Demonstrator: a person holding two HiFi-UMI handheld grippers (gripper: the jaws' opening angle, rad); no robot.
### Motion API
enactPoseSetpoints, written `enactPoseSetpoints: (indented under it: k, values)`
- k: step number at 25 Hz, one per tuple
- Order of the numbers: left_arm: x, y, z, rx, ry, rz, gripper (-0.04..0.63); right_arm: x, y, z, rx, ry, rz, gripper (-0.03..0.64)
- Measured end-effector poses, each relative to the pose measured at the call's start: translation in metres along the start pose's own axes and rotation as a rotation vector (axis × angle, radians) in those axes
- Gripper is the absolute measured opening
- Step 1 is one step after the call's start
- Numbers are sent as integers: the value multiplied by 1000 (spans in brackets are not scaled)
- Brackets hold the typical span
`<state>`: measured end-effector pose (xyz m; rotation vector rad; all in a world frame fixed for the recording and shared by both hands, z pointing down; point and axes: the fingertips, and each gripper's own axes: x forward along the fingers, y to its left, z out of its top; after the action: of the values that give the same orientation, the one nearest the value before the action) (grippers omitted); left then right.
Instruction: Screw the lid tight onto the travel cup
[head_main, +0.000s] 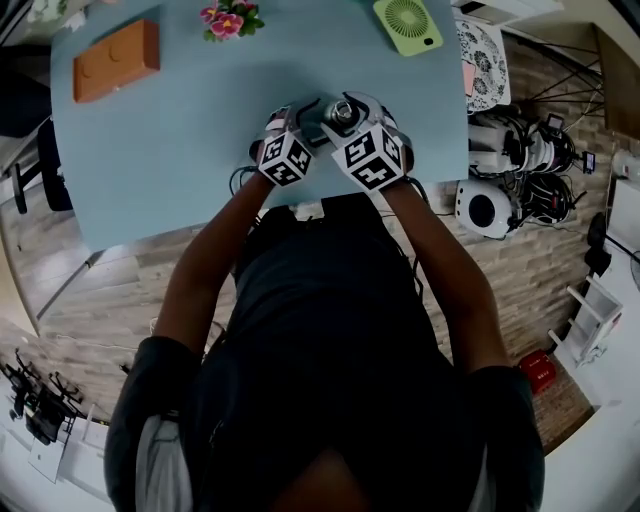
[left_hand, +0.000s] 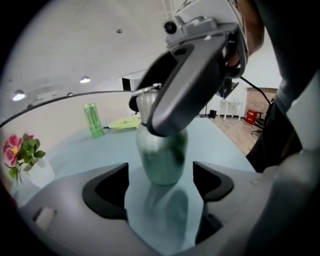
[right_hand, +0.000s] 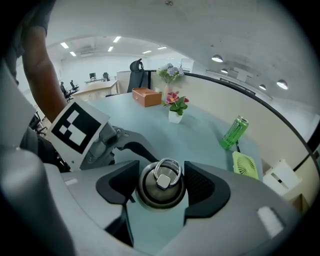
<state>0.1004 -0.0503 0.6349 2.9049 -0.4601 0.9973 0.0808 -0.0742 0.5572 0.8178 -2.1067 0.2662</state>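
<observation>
One travel cup (left_hand: 161, 152) stands near the table's (head_main: 180, 150) near edge, with one lid (right_hand: 159, 194) on top. There are two hand-held grippers. The right hand-held gripper (right_hand: 161, 186) squeezes the lid, and the left hand-held gripper (left_hand: 160, 187) is wide around the cup's body, with gaps on both sides. One green can (right_hand: 234, 132) and one white pot (right_hand: 174, 117) stand farther back — the pot holds pink flowers.

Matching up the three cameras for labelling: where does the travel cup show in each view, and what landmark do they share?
Head view: travel cup at the table's near edge, between the two marker cubes.
Left gripper view: centre, upright just beyond the left gripper, whose tongs are apart.
Right gripper view: low centre, seen from above, its lid gripped in the right gripper's tongs.
Shared landmark: the pink flowers, in all three.
</observation>
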Motion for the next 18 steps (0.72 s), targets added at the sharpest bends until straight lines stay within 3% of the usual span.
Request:
enactPoseSetpoints:
  k: [10,18]
  values:
    - [-90,40,15,-5,-73,144,431,-32,-8,27,63,-100,-9,261]
    - [-197,86,49,-4,-180,315,430,-102,-31,78,178,-306,-118,259]
